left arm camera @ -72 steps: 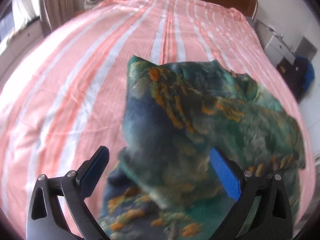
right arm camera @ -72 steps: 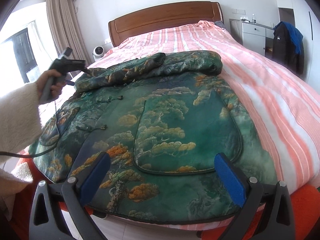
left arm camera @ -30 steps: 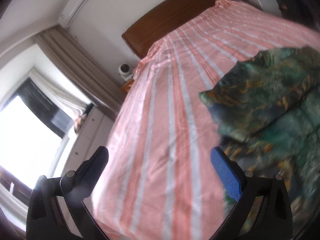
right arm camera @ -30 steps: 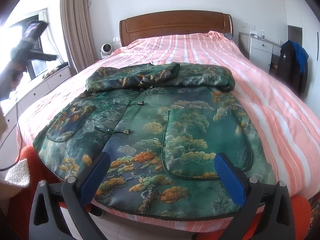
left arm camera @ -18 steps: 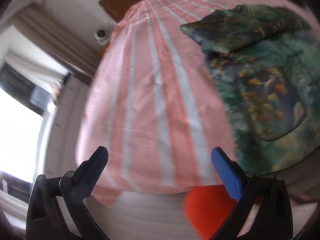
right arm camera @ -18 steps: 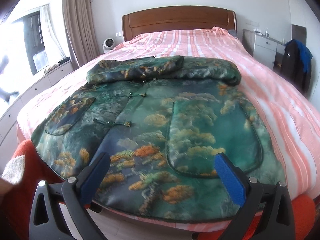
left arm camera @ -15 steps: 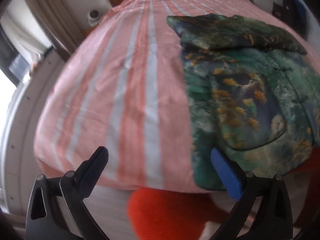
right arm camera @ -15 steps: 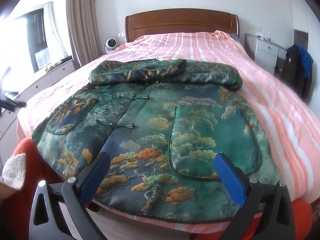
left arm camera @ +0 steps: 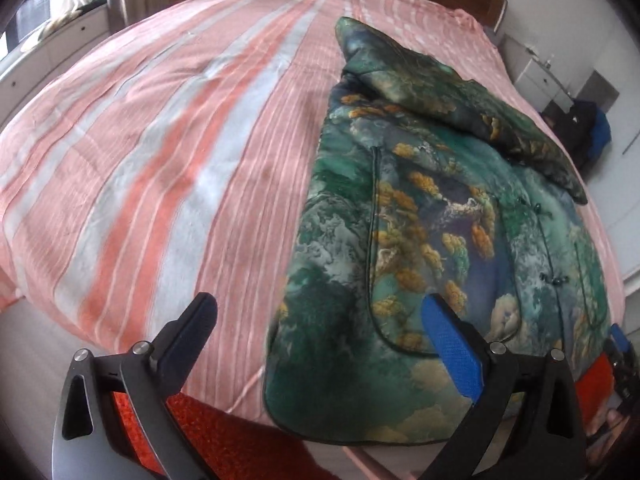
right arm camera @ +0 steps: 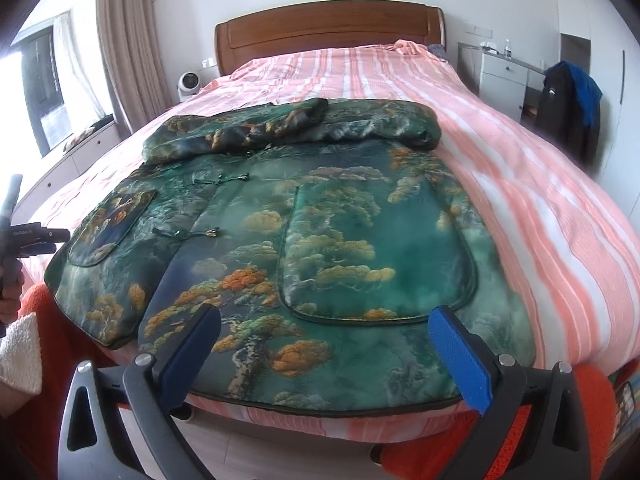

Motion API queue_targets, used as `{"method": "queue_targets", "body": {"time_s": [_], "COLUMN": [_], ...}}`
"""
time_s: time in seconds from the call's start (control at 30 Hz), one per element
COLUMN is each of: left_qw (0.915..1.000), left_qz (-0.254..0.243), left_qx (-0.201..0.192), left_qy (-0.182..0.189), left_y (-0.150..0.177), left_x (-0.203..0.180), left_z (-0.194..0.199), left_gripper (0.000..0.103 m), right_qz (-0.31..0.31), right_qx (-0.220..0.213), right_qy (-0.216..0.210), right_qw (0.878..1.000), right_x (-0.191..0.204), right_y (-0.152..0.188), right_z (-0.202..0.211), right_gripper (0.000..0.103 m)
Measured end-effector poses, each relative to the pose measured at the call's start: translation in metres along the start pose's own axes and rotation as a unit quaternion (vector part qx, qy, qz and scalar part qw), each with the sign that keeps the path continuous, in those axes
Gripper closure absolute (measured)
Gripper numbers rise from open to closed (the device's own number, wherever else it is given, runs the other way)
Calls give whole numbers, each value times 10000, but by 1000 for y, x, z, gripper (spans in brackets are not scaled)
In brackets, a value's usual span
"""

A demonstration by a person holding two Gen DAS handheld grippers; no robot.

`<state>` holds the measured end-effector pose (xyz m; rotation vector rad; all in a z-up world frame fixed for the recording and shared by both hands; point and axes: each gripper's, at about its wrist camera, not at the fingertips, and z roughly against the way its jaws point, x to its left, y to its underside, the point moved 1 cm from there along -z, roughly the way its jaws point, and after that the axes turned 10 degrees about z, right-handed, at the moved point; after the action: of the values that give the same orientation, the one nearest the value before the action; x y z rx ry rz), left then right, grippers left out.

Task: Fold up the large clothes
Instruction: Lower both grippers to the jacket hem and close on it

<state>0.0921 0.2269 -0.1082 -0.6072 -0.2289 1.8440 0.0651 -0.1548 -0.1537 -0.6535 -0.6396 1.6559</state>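
A large green jacket with a cloud-and-tree print (right arm camera: 320, 240) lies flat on the pink striped bed (right arm camera: 540, 200), hem at the foot edge, both sleeves folded across its top (right arm camera: 280, 124). It also shows in the left wrist view (left arm camera: 440, 220). My left gripper (left arm camera: 320, 320) is open and empty, hovering over the jacket's lower left corner. It also shows at the left edge of the right wrist view (right arm camera: 24, 236). My right gripper (right arm camera: 324, 332) is open and empty, just above the jacket's hem.
A wooden headboard (right arm camera: 328, 32) stands at the far end. A white fan (right arm camera: 188, 82) and curtains (right arm camera: 124, 40) are at the left, a white cabinet (right arm camera: 504, 76) and a dark coat (right arm camera: 572, 112) at the right. My orange clothing (left arm camera: 224, 440) is below the bed edge.
My left gripper let go of the sleeve, swung away from the bed's head and came down to the jacket's lower left corner. The right gripper stayed near the hem.
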Motion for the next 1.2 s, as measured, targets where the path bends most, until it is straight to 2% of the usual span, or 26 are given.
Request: {"method": "queue_targets", "body": {"time_s": [0.2,0.4,0.5,0.6,0.7,0.8,0.9,0.97,1.0,1.03,1.07,1.1,1.13,1.17,1.2], "left_qw": [9999,9997,9991,9972,9958,9943,9929,9899,9886,9880,9874,9867,9867,9872,9882], "left_qz": [28,-130,-239,-247,-305,-373,-396,-528,-647,-766,-919,-1046,-1068,-1020,-935], "left_qx": [101,191,337,693,844,984,1106,1289,1339,1330,1284,1243,1222,1219,1205], "left_qy": [-6,26,73,126,167,178,168,244,238,187,64,-87,-135,-105,-101], "left_y": [8,10,11,12,13,11,13,19,24,29,33,36,36,35,32], "left_x": [-1,-8,-10,-7,-6,-7,-11,-17,-20,-23,-27,-29,-30,-30,-29], "left_z": [-6,-9,-13,-25,-33,-39,-38,-36,-34,-33,-32,-31,-30,-27,-23], "left_gripper": [1,1,1,1,1,0,1,1,3,6,20,36,46,70,82], "right_qz": [198,82,-186,-802,-1352,-1535,-1577,-1430,-1320,-1248,-1223,-1214,-1217,-1239,-1228], "right_qx": [-1,6,-25,-58,326,1207,1697,2004,2145,2239,2269,2285,2276,2253,2247], "right_qy": [-129,-167,-274,-84,-5,-592,-1292,-1589,-1655,-1717,-1781,-1823,-1842,-1853,-1840], "right_qw": [9997,9998,9994,9967,9903,9790,9642,9561,9535,9512,9497,9486,9484,9485,9490], "right_x": [13,7,-17,-75,-137,-169,-168,-158,-153,-149,-147,-145,-145,-144,-144], "right_y": [-1,-1,-7,-13,-11,-3,4,9,11,12,13,13,12,10,8], "right_z": [-3,-3,2,11,7,-20,-43,-55,-59,-61,-62,-61,-61,-59,-58], "right_gripper": [1,1,1,1,1,1,2,16,29,42,51,72,84,85,88]}}
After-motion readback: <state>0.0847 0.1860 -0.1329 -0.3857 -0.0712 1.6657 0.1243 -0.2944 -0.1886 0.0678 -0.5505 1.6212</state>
